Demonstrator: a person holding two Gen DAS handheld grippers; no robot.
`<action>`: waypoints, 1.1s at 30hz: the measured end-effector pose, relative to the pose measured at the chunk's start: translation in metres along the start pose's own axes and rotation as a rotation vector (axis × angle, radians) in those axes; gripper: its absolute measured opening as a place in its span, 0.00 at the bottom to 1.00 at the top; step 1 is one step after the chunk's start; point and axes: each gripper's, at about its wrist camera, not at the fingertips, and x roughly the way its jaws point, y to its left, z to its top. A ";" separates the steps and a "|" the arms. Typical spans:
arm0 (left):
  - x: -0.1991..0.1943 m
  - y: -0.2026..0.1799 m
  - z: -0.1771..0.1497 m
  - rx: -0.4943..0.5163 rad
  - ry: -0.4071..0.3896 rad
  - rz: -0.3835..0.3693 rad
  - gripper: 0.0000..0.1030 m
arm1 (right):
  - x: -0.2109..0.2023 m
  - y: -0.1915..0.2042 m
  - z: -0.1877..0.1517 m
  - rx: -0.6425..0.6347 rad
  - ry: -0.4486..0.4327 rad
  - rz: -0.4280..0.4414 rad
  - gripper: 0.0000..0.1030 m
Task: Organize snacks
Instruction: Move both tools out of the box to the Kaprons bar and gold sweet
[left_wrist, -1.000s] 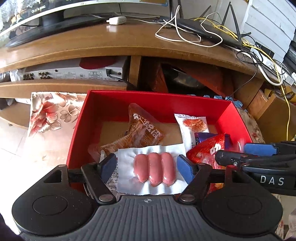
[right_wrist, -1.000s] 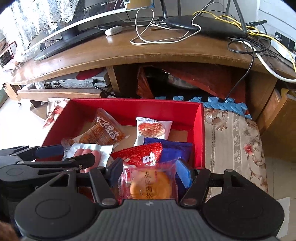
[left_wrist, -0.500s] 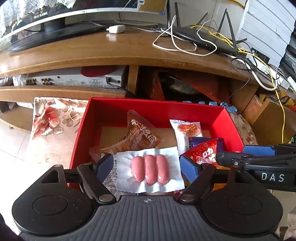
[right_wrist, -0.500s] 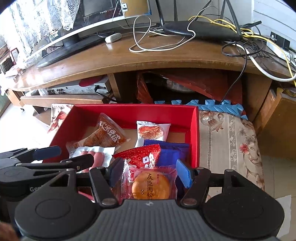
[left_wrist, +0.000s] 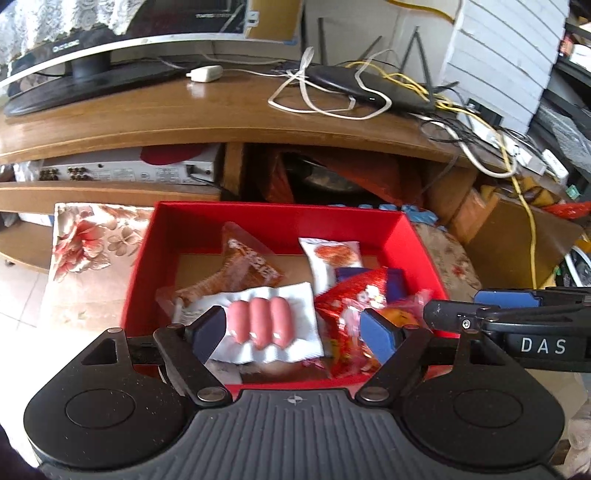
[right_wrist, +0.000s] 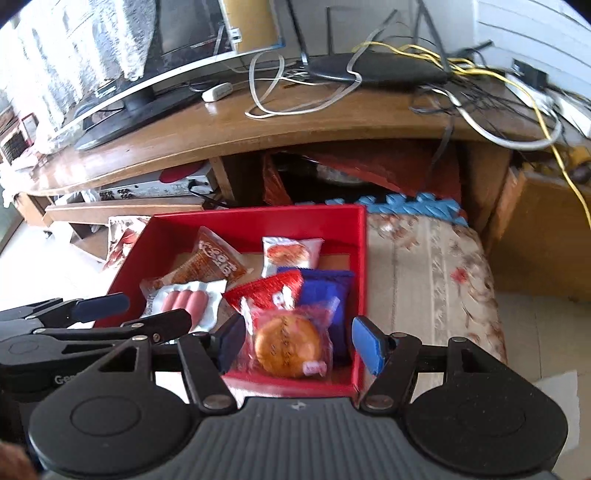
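Left wrist view: left gripper (left_wrist: 293, 332) hung tilted down over the near edge of the red box (left_wrist: 280, 218), fingers apart and just widened, clear of the sausage pack (left_wrist: 260, 323) lying between them, sausages running away from the camera. Right wrist view: right gripper (right_wrist: 299, 345) fingers apart, the round cake packet (right_wrist: 288, 345) lying in the box between them, untouched.

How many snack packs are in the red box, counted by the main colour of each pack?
White packs: 2, the sausages and the small one.
Red pack: 1
Blue pack: 1
Orange-brown pack: 1
Clear cake pack: 1
Total: 6
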 end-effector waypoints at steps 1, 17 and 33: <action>-0.001 -0.003 -0.001 0.007 0.002 -0.009 0.82 | -0.003 -0.004 -0.004 0.012 0.002 -0.003 0.61; 0.025 -0.058 -0.052 0.073 0.183 -0.149 0.85 | -0.027 -0.059 -0.053 0.106 0.071 -0.069 0.62; 0.072 -0.069 -0.066 0.014 0.264 -0.108 0.92 | -0.023 -0.061 -0.057 0.079 0.101 -0.027 0.62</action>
